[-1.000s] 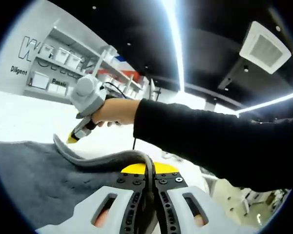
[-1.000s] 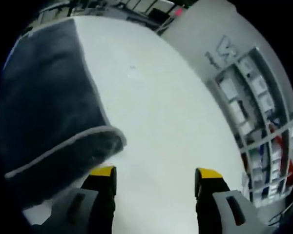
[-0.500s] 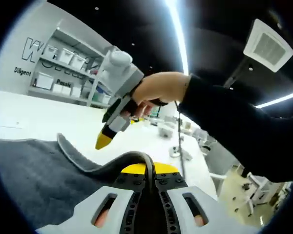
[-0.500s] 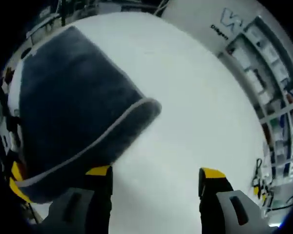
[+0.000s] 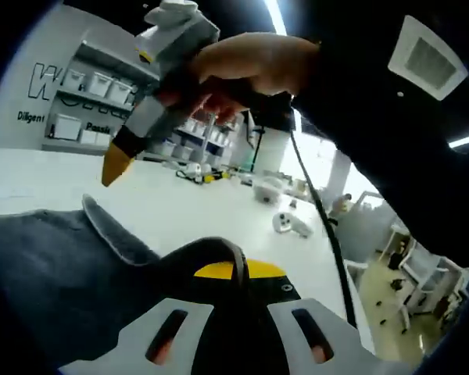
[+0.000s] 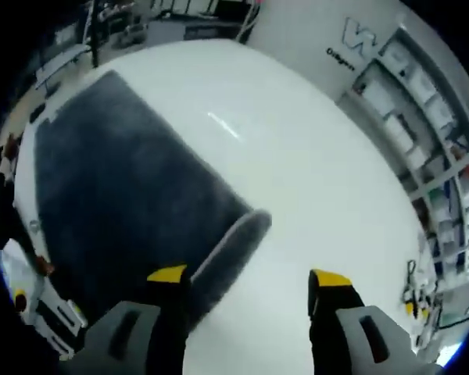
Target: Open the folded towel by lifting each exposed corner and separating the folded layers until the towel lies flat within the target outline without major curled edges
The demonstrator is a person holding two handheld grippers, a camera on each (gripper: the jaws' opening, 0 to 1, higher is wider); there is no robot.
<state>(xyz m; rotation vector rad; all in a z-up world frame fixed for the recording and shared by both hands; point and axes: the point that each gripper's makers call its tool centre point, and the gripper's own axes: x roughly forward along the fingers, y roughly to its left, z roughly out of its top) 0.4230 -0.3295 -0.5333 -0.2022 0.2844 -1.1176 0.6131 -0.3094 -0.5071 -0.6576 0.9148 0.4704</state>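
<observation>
Left gripper view: we see the dark grey towel with a pale hemmed edge (image 5: 55, 273) across the lower left of the frame, lying on the glossy white worktop (image 5: 211, 215). One corner of it curls up at left of centre. A fold of the towel runs up to bottom centre, where the left gripper (image 5: 233, 273), grey with yellow-tipped fingers, has its fingers closed together on that edge. Upper centre: the right gripper (image 5: 117, 160), held by a hand (image 5: 246, 70) in a black sleeve, hangs above the towel with its yellow tip pointing down-left, not touching it. Wall shelving with white boxes (image 5: 94, 90) sits upper left.

Right gripper view: towel (image 6: 117, 195) fills the left half, spread on the worktop (image 6: 313, 187), with a rolled edge rising at lower centre. Right gripper (image 6: 246, 285) at bottom has its fingers (image 6: 168, 277) spread wide, holding nothing; the left finger sits just beside the rolled edge.
</observation>
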